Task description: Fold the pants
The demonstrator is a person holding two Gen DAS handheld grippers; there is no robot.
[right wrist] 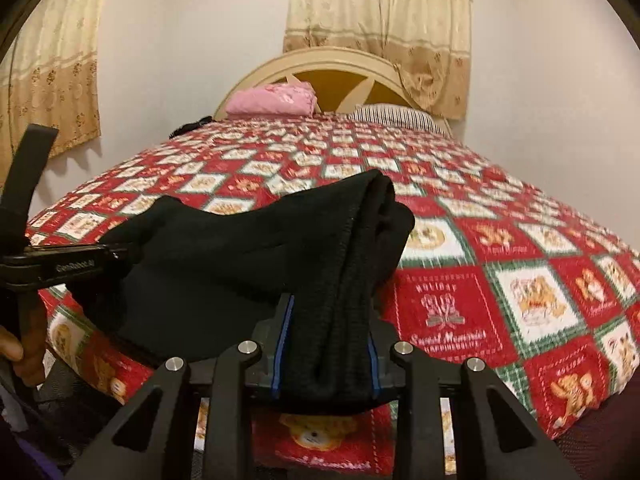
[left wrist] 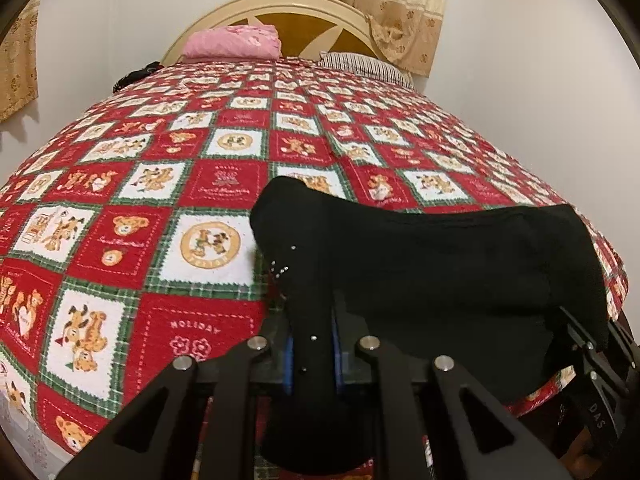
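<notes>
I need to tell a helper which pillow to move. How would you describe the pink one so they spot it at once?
Follow the red teddy-bear bedspread up to the cream headboard. The pink pillow leans against it on the left side. Its neighbour to the right, the striped pillow, lies flatter and is dark-and-white lined, not plain pink.

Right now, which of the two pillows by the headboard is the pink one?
The left pillow is pink and plump; the striped pillow on the right lies flatter.

Red-and-white checked teddy-bear quilt (left wrist: 160,208) below tool; folded pink cloth (left wrist: 234,43) and striped pillow (left wrist: 368,65) far ahead at cream arched wooden headboard (left wrist: 224,14).
</notes>
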